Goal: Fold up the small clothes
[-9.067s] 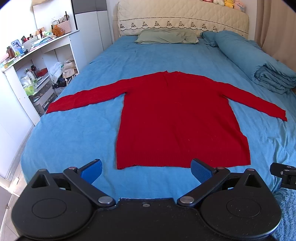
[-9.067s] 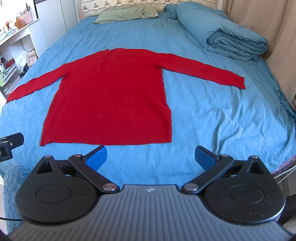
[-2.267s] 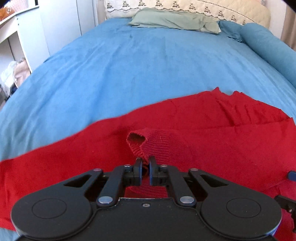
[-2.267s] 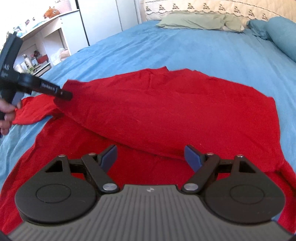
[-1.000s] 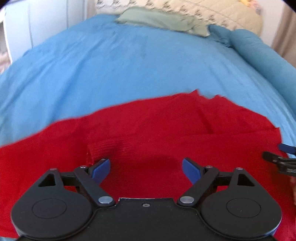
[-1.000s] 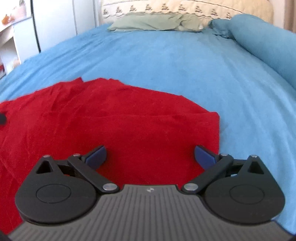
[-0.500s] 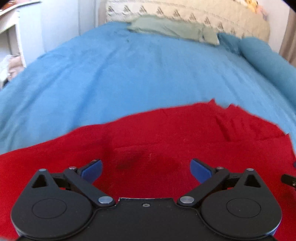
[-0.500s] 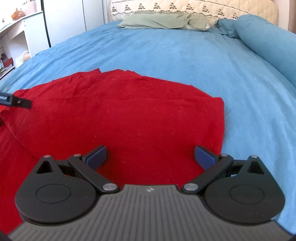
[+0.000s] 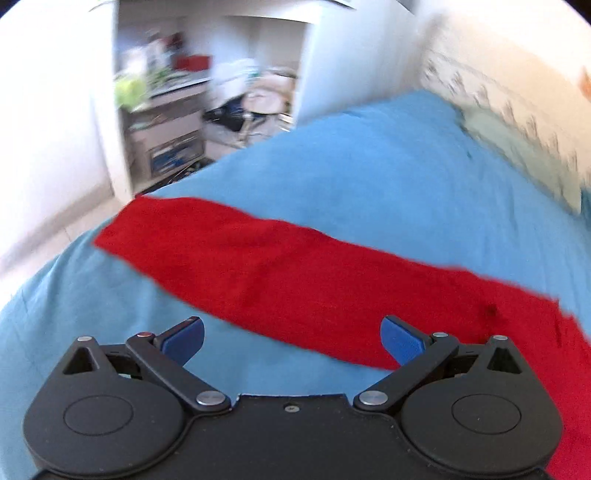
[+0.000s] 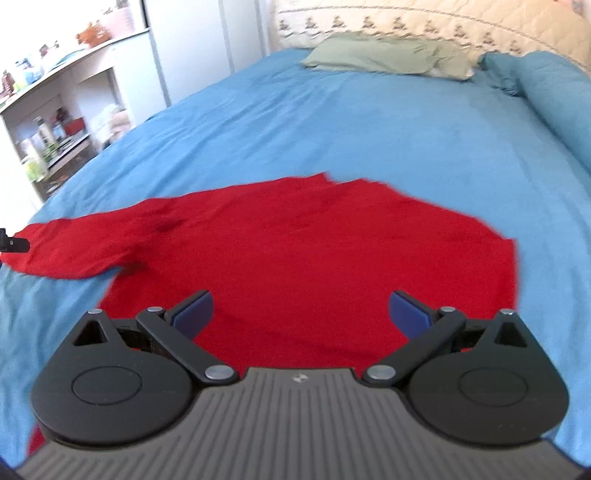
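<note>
A red knit sweater [image 10: 314, 251] lies on the blue bed, its right side folded over the body. Its left sleeve [image 9: 258, 269] stretches flat toward the bed's left edge; the same sleeve [image 10: 85, 247] shows at the left of the right wrist view. My left gripper [image 9: 291, 336] hangs open above the sleeve's near edge, nothing between its blue pads. My right gripper [image 10: 301, 310] hovers open over the sweater's body, its pads clear of the cloth. A black tip of the left gripper [image 10: 13, 243] pokes in at the far left beside the cuff.
The blue bedspread [image 10: 369, 122] runs back to a green pillow [image 10: 388, 55] and a cream headboard [image 10: 424, 22]. A rolled blue duvet [image 10: 554, 96] lies along the right. White shelves with clutter [image 9: 173, 107] stand off the bed's left side.
The left gripper swung left, away from the sweater's body, and rolled; it now looks along the outstretched sleeve toward the shelves. The right gripper pulled back and up, so more of the sweater shows.
</note>
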Motion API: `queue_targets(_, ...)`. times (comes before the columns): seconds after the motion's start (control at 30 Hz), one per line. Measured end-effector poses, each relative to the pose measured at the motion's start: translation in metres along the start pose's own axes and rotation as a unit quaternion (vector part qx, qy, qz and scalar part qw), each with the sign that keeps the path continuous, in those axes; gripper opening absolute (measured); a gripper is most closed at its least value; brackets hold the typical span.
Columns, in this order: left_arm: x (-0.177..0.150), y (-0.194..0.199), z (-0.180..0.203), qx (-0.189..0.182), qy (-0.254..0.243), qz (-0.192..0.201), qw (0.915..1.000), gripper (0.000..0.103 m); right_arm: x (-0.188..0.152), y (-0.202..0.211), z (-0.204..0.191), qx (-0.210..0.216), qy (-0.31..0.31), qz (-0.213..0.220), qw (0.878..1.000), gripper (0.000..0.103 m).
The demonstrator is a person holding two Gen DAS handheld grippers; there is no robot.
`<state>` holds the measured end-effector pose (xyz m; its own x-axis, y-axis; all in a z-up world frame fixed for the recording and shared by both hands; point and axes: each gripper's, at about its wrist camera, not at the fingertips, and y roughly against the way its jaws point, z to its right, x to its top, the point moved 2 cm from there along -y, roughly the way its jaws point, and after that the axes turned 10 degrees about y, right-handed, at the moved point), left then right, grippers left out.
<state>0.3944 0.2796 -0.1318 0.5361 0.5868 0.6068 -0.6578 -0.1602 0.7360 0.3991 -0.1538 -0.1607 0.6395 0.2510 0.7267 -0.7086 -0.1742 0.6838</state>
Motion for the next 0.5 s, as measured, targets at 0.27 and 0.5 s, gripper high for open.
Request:
queue_targets(0.27,0.042,-0.044,-0.106,-0.043,0.184,0.007,0.9819,0.088,-0.002,-0.03,-0.084,0.036,0.027,-0.004,0.999,0.103)
queue_targets(0.5,0.07,-0.064,-0.123,-0.041,0.196,0.047,0.9786,0.074,-0.007,-0.058,-0.126,0.034,0.045,-0.015,0.998,0.103)
